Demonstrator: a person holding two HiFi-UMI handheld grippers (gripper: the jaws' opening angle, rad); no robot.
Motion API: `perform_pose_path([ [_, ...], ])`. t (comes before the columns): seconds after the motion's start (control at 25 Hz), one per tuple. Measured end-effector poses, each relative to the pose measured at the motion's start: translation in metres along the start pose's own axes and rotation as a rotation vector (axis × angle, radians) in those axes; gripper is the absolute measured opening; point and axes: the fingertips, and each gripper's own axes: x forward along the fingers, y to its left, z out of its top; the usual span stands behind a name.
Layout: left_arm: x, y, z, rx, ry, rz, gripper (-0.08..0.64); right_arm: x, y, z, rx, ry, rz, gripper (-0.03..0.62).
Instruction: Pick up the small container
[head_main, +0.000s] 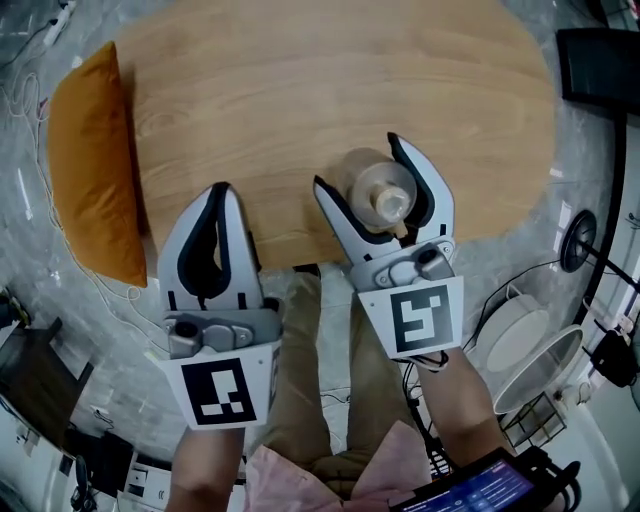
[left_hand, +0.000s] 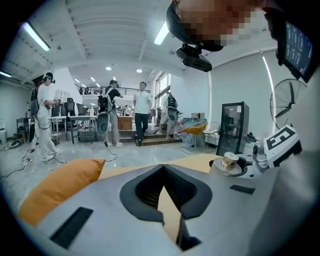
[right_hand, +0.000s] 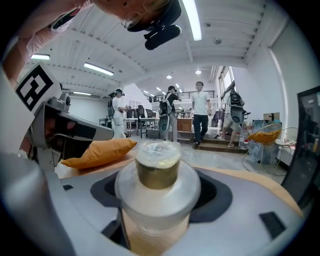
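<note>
Frosted plastic, I judge, makes the container (head_main: 380, 190) light and rather stiff, but its smooth round wall may slip between the pads. The wide body is the best place to take hold, not the narrow neck or the cap, and the squeeze should be moderate so the wall is not crushed.

In the head view the container sits between the jaws of the right gripper (head_main: 356, 160), above the near edge of the wooden table (head_main: 300, 70). The jaws are spread wide and close on both sides of the body. The left gripper (head_main: 220, 190) is just beside it, nearer the orange cushion (head_main: 90, 160). Its jaws are together and hold nothing.

In the left gripper view the two jaws meet at their tips, with only bare table behind them. The container (left_hand: 230, 161) is seen at the right, small, in the other gripper.

In the right gripper view the container (right_hand: 157, 185) fills the middle, upright. It has a cloudy, half-clear round body with a flat shoulder. On this stands a short brownish neck with a pale cap. The jaws press on the body below the shoulder. It seems to be clear of the table, but its base is hidden, so I am not sure.
</note>
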Motion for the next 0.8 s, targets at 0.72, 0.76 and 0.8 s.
perform_pose_path([
  [0.72, -0.071, -0.046, 0.112, 0.021, -0.129, 0.013, 0.012, -0.081, -0.001, 0.146, -0.051, -0.125, -0.012, 0.506],
  [0.76, -0.078, -0.049, 0.12, 0.021, -0.133, 0.016, 0.012, -0.087, 0.0, 0.156, -0.052, -0.136, -0.012, 0.506],
  [0.8, -0.084, -0.051, 0.127, 0.023, -0.138, 0.021, 0.012, -0.093, 0.001, 0.167, -0.053, -0.148, -0.012, 0.506],
])
